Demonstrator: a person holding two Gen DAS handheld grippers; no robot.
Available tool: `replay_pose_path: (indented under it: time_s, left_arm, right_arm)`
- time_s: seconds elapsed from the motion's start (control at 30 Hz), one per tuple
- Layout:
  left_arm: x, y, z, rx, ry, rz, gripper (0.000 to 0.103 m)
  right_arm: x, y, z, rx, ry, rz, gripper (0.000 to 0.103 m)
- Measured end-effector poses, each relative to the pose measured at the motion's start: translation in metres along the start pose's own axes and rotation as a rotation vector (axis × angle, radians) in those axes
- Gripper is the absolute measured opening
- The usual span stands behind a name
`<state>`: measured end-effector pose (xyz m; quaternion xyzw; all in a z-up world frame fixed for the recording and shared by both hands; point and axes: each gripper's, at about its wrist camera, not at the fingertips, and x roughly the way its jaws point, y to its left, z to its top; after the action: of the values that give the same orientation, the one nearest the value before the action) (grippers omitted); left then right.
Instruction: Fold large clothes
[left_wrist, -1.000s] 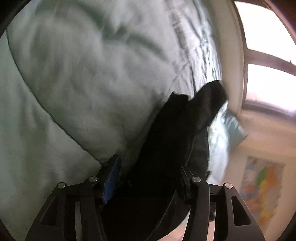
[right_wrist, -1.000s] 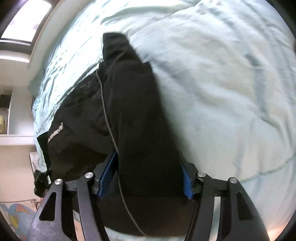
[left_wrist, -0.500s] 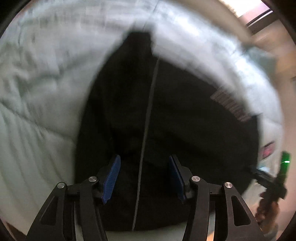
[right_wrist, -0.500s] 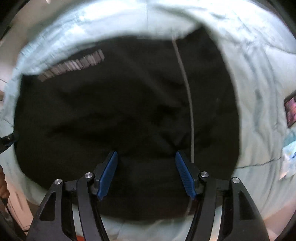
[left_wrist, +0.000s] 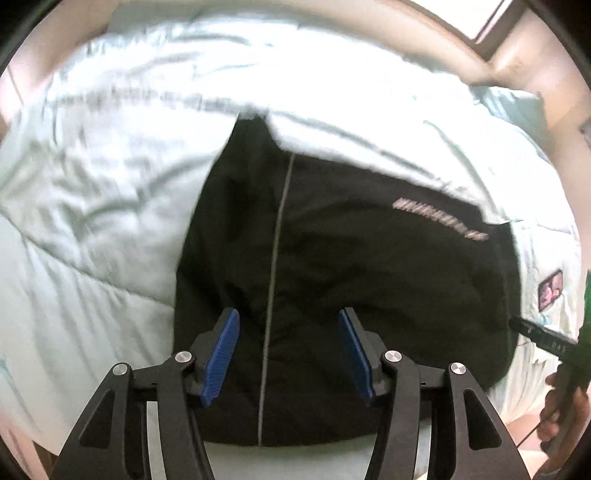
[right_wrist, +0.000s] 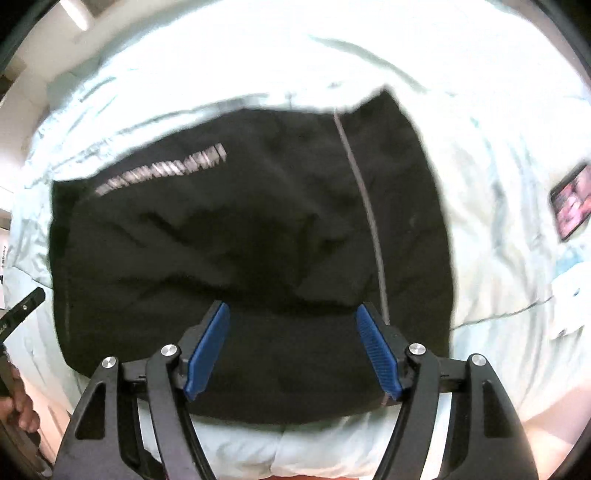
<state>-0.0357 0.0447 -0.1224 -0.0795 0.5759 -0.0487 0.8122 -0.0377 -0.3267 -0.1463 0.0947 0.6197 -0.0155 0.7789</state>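
Note:
A black garment (left_wrist: 351, 277) with a thin grey stripe and pale lettering lies folded in a rough block on a pale green duvet (left_wrist: 92, 221). It also fills the middle of the right wrist view (right_wrist: 240, 240). My left gripper (left_wrist: 290, 350) is open and empty, above the garment's near edge. My right gripper (right_wrist: 293, 350) is open and empty too, above the near edge on the other side. The other gripper's tip and the holding hand show at the edge of each view.
A phone (right_wrist: 570, 201) with a lit screen lies on the duvet to the right of the garment; it shows small in the left wrist view (left_wrist: 550, 288). A pillow (left_wrist: 517, 107) lies at the far right. The bed's near edge is below the grippers.
Both grippers let go of the black fabric they held a second ago and pulled back and up. The garment now lies flat on the duvet.

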Motion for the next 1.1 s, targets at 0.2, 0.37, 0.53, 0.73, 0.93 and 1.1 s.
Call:
replay_pose_path:
  time_s: [0.2,0.37,0.53,0.73,0.93,1.1]
  left_arm:
    - [-0.076,-0.050,0.026,0.077,-0.164,0.018,0.057]
    - [-0.123,-0.084,0.037,0.110,-0.250,0.005,0.057]
    - [-0.180,-0.114,0.037,0.157,-0.400,0.066,0.058]
    - [-0.226,-0.141,0.033,0.177,-0.502,0.074,0.058]
    - [-0.238,-0.158,0.023,0.182,-0.553,0.083,0.065]
    - [-0.220,-0.159,0.021,0.164,-0.493,0.094,0.065]
  right_arm:
    - [-0.082,0.017,0.017,-0.040,-0.145,0.003,0.074]
    - [-0.137,0.014,0.014,-0.038,-0.223,0.018,0.074]
    - [-0.177,0.024,0.012,-0.056,-0.275,0.020,0.074]
    - [-0.217,0.035,0.006,-0.075,-0.341,0.019,0.075]
    - [-0.228,0.058,-0.001,-0.125,-0.401,-0.032,0.080]
    - [-0.206,0.071,-0.003,-0.147,-0.348,-0.023,0.080]
